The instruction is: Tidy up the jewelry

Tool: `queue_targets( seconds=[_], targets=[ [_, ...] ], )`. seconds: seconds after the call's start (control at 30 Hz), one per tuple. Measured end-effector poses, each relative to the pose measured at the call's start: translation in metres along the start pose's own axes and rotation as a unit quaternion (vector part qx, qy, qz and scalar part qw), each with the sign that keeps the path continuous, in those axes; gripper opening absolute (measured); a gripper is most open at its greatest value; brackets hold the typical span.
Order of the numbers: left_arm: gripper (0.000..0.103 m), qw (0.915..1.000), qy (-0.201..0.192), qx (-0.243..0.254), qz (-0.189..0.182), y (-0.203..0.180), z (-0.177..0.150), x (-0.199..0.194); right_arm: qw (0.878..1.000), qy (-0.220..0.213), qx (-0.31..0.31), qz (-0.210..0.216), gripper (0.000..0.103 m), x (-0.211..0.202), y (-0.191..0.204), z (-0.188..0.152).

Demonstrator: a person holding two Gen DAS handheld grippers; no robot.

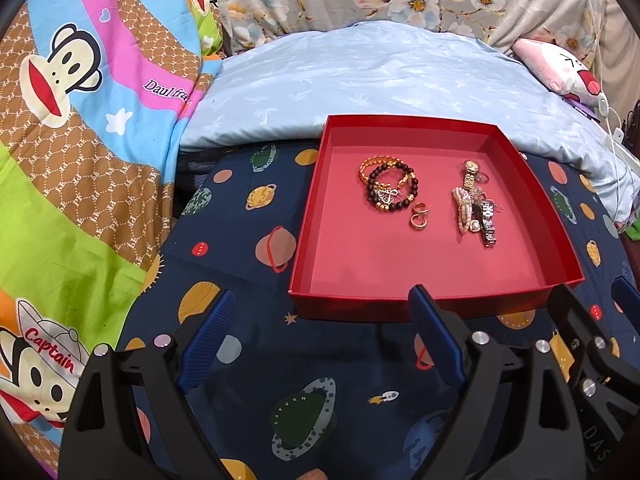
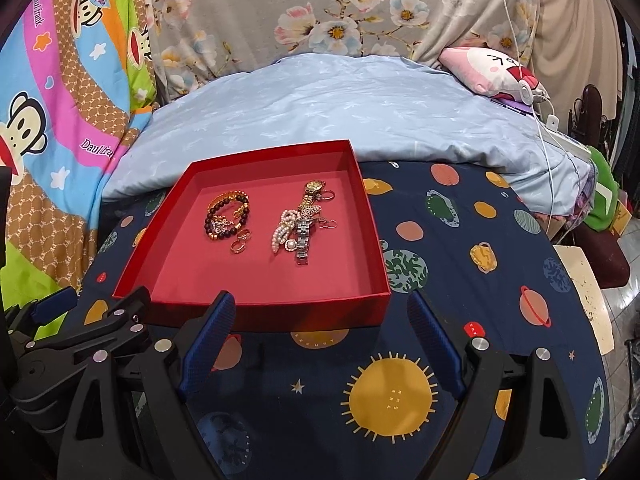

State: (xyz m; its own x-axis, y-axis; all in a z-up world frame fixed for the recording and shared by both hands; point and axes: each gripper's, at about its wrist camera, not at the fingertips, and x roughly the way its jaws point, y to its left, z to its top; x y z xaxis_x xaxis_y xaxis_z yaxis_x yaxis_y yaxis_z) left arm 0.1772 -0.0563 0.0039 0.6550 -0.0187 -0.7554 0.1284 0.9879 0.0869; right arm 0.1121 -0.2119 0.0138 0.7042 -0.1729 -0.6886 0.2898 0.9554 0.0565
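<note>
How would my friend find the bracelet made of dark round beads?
Look inside the shallow red cardboard box on the navy planet-print sheet. The jewellery lies in two heaps; take the left one. The dark beaded bracelet overlaps a gold chain bracelet, and it alone is a ring of round near-black beads.

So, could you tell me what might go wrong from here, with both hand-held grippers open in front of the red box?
Two risks, as I judge it. The watch and the pearl bracelet lie tangled together, so gripping one may drag the other along. The red box sits on soft bedding, so a push from the right hand-held gripper or the left hand-held gripper could tip or slide it.
</note>
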Motion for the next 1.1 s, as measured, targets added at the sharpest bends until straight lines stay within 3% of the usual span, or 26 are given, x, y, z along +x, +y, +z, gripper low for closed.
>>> queue_targets(
  seconds=[1.1],
  targets=[
    [0.086,0.9999,0.001,0.0,0.017,0.0067,-0.0021,-0.0016,1.0,0.0,-0.003,0.0,0.086,-0.0015,0.0067,-0.0042]
  ],
)
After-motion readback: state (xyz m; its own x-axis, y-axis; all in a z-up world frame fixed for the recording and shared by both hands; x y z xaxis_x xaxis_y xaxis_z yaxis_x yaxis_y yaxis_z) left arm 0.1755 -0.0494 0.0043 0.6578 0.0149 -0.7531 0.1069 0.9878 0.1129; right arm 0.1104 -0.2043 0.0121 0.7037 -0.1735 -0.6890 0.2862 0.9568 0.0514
